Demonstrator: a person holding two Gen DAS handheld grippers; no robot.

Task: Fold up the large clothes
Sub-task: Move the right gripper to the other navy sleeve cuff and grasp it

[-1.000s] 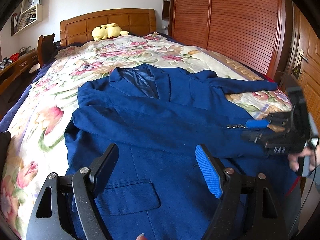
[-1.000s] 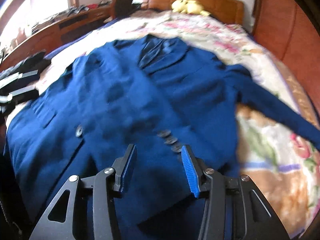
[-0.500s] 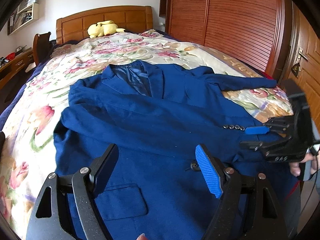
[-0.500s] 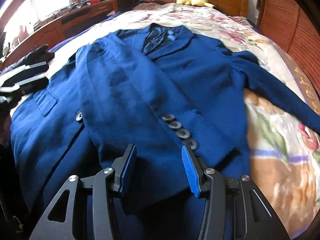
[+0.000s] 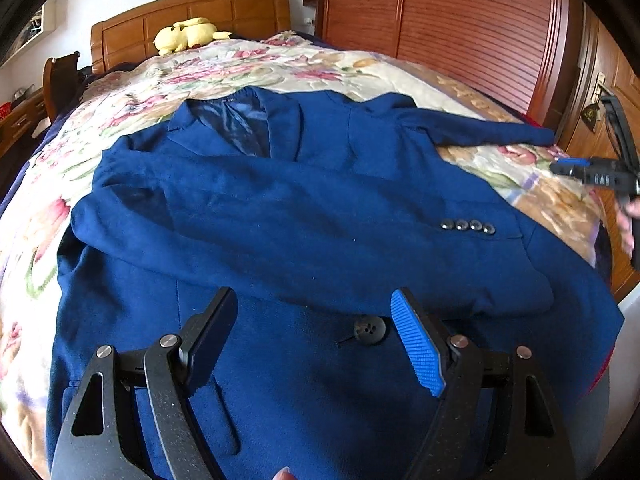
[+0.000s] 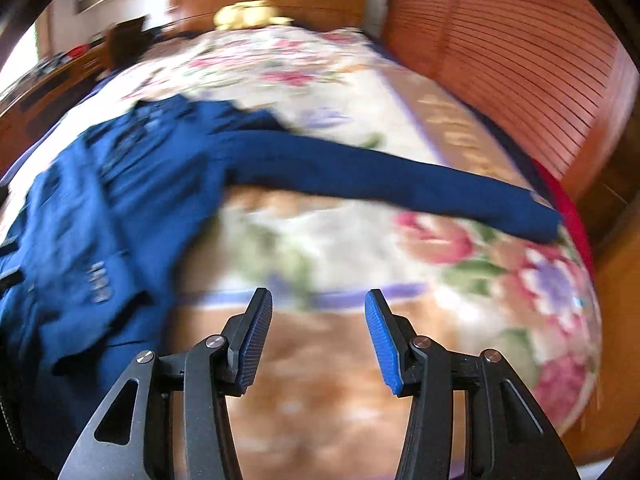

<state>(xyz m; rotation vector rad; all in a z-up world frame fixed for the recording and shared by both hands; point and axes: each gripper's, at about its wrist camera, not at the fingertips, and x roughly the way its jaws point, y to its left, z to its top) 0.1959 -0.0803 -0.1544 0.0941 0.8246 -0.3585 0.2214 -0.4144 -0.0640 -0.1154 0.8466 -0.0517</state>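
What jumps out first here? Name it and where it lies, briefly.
A large dark blue suit jacket lies face up across the floral bedspread, one sleeve folded over its front, the other sleeve stretched out toward the slatted wooden wardrobe. The left gripper hangs open above the hem; a yellow plush toy sits by the wooden headboard.

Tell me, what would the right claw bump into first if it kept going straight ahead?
Probably the flowery bedspread: nothing else shows between the open right claw and it. The blue jacket's sleeve lies farther on. Depth is blurry.
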